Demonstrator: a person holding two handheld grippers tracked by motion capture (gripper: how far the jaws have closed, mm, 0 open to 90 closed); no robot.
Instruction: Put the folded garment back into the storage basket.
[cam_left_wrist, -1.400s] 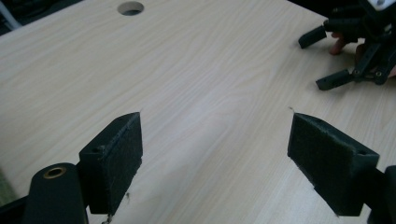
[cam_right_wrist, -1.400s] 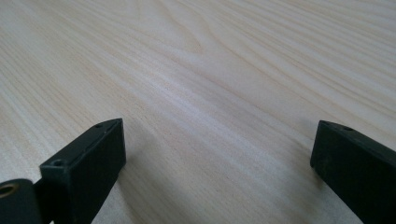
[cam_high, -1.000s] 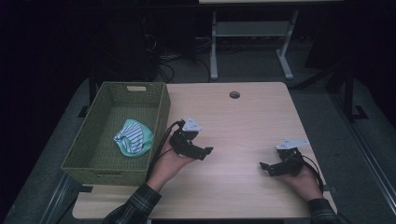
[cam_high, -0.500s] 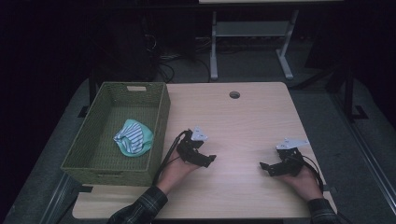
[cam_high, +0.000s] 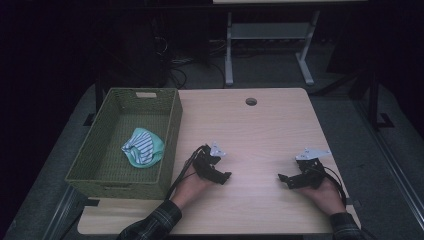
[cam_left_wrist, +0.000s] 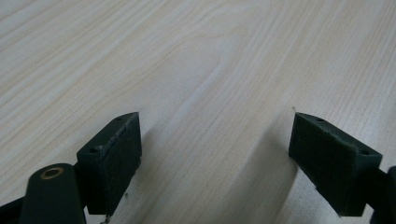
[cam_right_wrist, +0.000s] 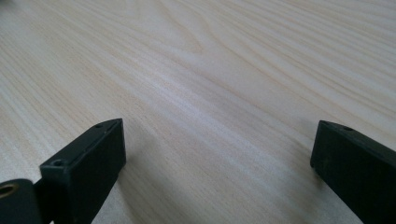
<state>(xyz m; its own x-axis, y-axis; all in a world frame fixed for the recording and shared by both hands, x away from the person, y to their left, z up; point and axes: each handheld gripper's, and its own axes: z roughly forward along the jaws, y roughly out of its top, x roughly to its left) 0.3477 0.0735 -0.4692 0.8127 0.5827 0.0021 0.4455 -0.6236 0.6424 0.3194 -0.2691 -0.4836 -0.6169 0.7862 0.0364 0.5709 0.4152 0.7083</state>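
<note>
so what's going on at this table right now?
A person holds a gripper in each hand, both low over the bare wooden table. The left gripper and the right gripper are open and hold nothing, as the gripper views confirm. A striped green and white cloth lies bundled inside the green woven basket at the table's left edge. Neither gripper touches the cloth or the basket.

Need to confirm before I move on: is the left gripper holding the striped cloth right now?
No. The left gripper rests open on the bare table, while the striped cloth lies inside the green basket.
</note>
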